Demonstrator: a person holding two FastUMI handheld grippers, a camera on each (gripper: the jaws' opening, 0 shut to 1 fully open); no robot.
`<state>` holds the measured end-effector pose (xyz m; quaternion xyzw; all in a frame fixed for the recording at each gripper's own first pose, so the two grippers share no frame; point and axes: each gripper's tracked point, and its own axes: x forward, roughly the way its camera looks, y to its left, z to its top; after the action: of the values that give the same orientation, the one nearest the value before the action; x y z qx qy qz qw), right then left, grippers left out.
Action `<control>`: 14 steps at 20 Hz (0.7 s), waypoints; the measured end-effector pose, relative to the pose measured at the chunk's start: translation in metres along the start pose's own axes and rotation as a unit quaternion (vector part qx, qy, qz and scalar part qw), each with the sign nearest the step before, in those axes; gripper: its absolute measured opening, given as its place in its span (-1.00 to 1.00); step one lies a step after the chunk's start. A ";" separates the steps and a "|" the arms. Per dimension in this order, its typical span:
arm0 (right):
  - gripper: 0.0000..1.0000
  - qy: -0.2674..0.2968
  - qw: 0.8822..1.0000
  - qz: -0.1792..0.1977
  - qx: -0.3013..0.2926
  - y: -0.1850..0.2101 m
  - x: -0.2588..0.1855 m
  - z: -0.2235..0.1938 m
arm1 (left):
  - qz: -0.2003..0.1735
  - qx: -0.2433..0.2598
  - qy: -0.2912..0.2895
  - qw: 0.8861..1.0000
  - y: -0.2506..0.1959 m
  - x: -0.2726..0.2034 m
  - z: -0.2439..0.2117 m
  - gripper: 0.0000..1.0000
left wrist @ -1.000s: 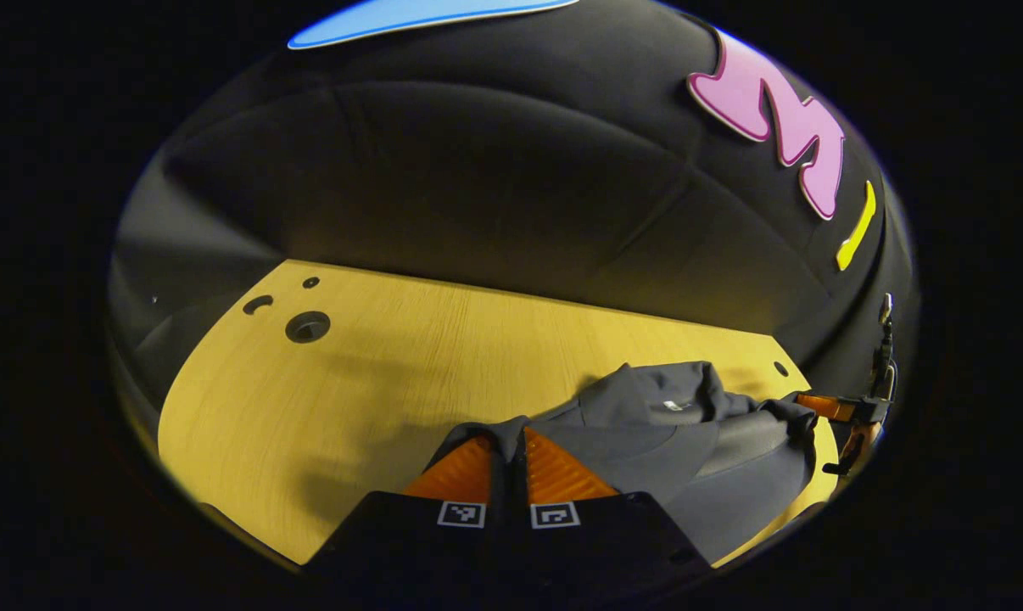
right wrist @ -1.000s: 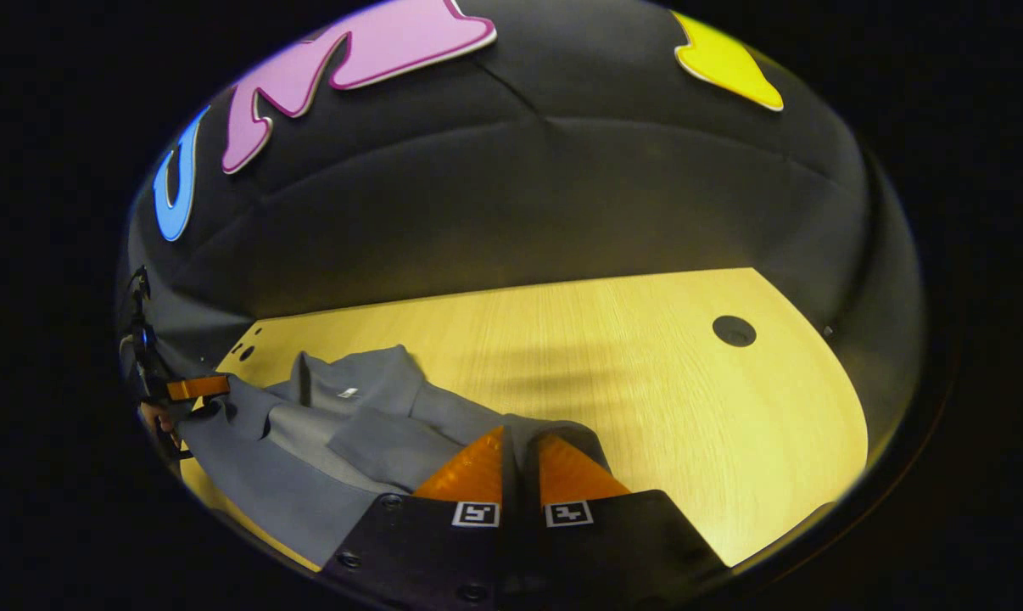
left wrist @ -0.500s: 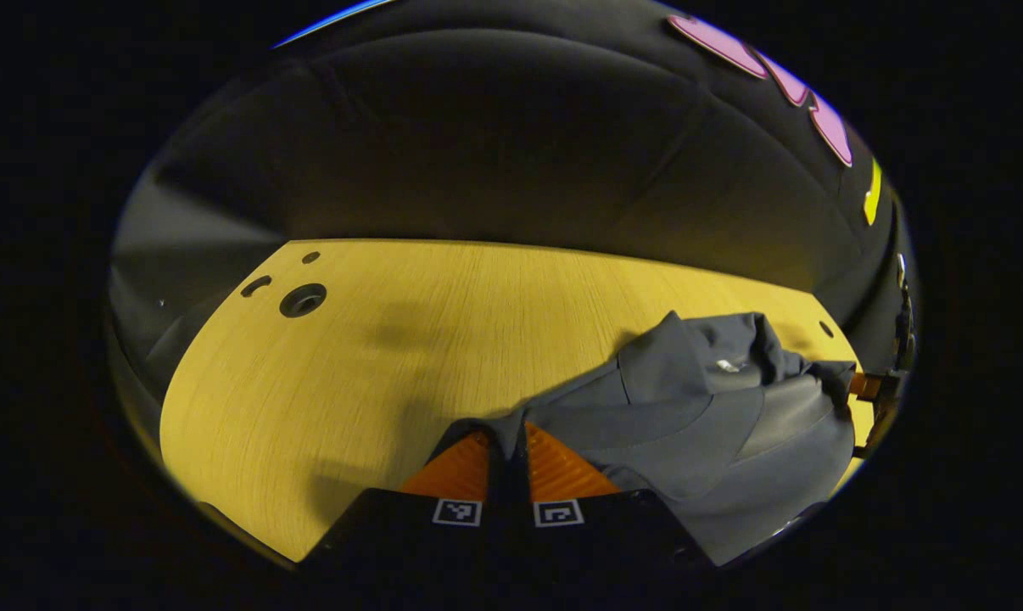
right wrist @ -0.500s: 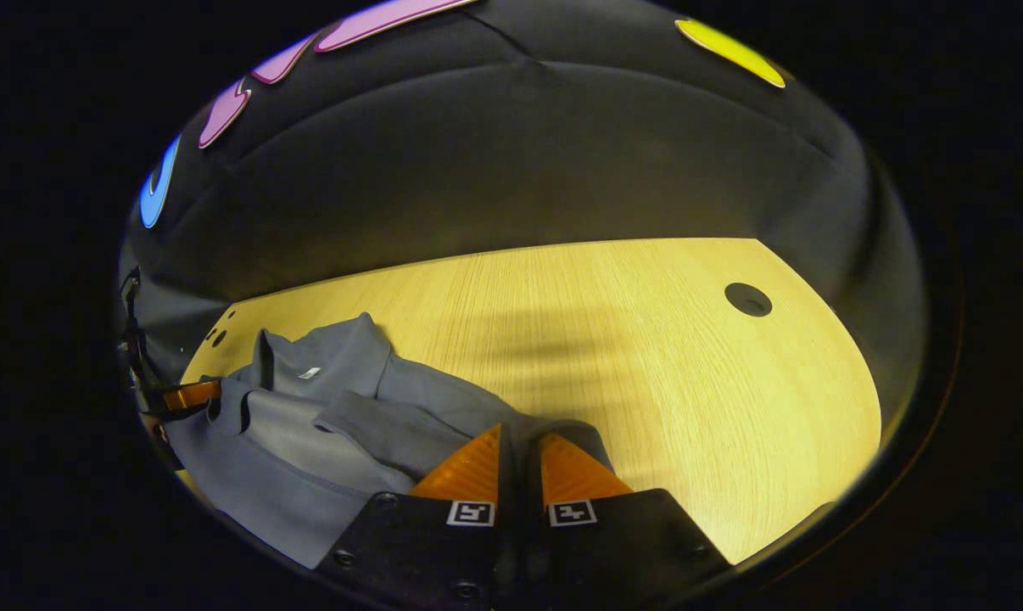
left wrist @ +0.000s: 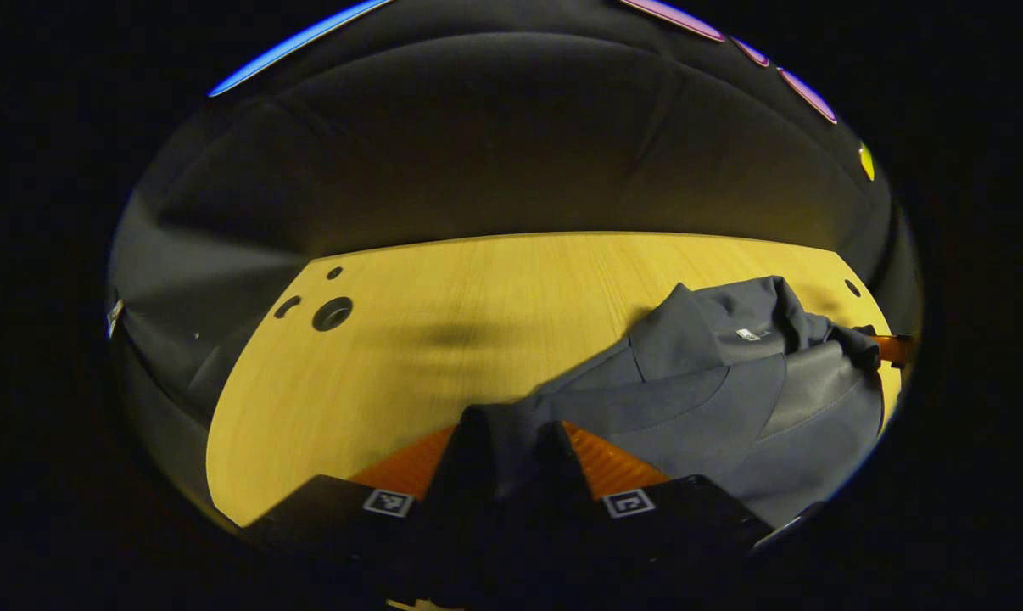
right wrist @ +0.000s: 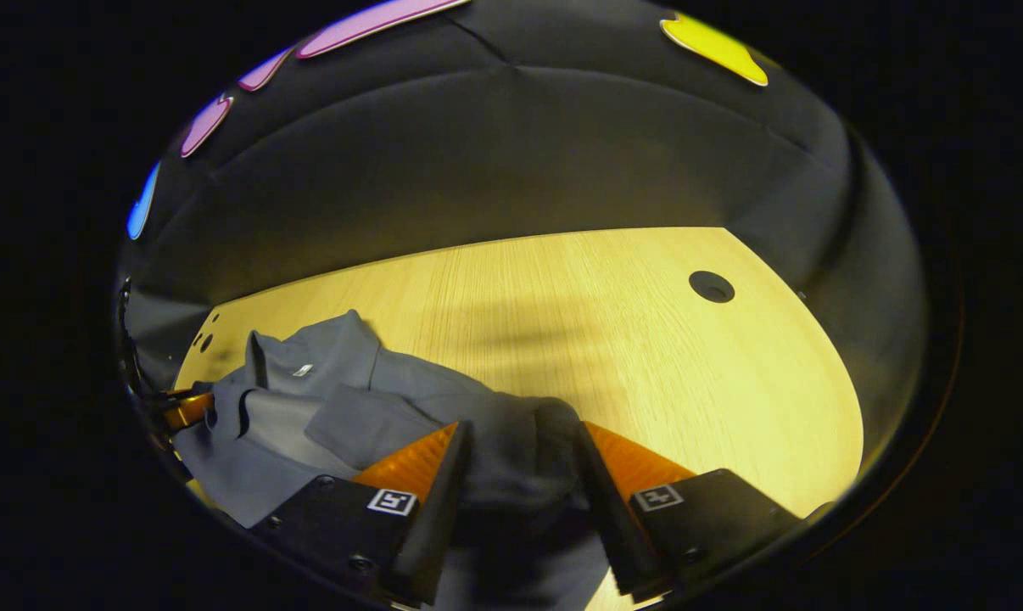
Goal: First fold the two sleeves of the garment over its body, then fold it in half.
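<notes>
The grey garment [left wrist: 715, 382] lies bunched on the wooden table [left wrist: 477, 297], collar and white tag facing up. In the left gripper view my left gripper [left wrist: 509, 428] is open, its orange fingers [left wrist: 401, 467] spread wide with a fold of grey cloth lying loose between them. In the right gripper view the garment [right wrist: 333, 407] spreads to the left, and my right gripper [right wrist: 520, 428] is open too, a hem of cloth resting between its fingers [right wrist: 639, 462]. The other gripper's orange finger shows at the garment's far end in each view: the right gripper [left wrist: 889, 346] and the left gripper [right wrist: 185, 407].
Bare wooden tabletop [right wrist: 647, 356] stretches beyond the garment. Round cable holes sit near the far corners [left wrist: 332, 313] [right wrist: 711, 286]. The booth's black cloth wall rises just behind the table's far edge.
Both grippers were shut on the garment's edge and have now opened. The cloth has slipped loose between the fingers and the garment has settled lower on the table.
</notes>
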<state>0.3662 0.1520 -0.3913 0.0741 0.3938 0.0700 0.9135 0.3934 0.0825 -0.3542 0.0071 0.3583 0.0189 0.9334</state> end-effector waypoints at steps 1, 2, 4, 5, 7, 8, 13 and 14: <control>0.90 -0.008 1.000 -0.002 -0.013 0.000 -0.008 0.003 | -0.009 -0.015 -0.008 1.000 -0.001 -0.009 0.002 0.50; 0.67 -0.020 1.000 -0.004 -0.024 0.000 -0.019 0.008 | -0.017 -0.024 -0.016 0.999 -0.004 -0.018 0.005 0.55; 0.68 -0.041 0.998 0.005 -0.040 0.008 -0.045 0.017 | -0.028 -0.021 -0.028 0.999 -0.005 -0.039 0.011 0.74; 0.70 -0.047 0.998 0.012 -0.047 0.013 -0.055 0.019 | -0.034 -0.013 -0.031 0.999 -0.007 -0.050 0.011 0.78; 0.72 -0.059 0.996 0.019 -0.061 0.018 -0.078 0.021 | -0.044 0.000 -0.046 0.998 -0.015 -0.073 0.015 0.78; 0.73 -0.064 0.996 0.023 -0.063 0.022 -0.090 0.021 | -0.050 0.007 -0.053 0.997 -0.019 -0.086 0.016 0.77; 0.75 -0.099 0.992 0.049 -0.063 0.040 -0.157 0.021 | -0.072 0.004 -0.093 0.993 -0.039 -0.158 0.009 0.77; 0.75 -0.108 0.991 0.055 -0.062 0.042 -0.170 0.022 | -0.078 0.001 -0.099 0.992 -0.043 -0.173 0.006 0.77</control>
<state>0.2638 0.1598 -0.2474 0.0460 0.2831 0.1365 0.9482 0.2699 0.0330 -0.2353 -0.0183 0.2639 -0.0550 0.9628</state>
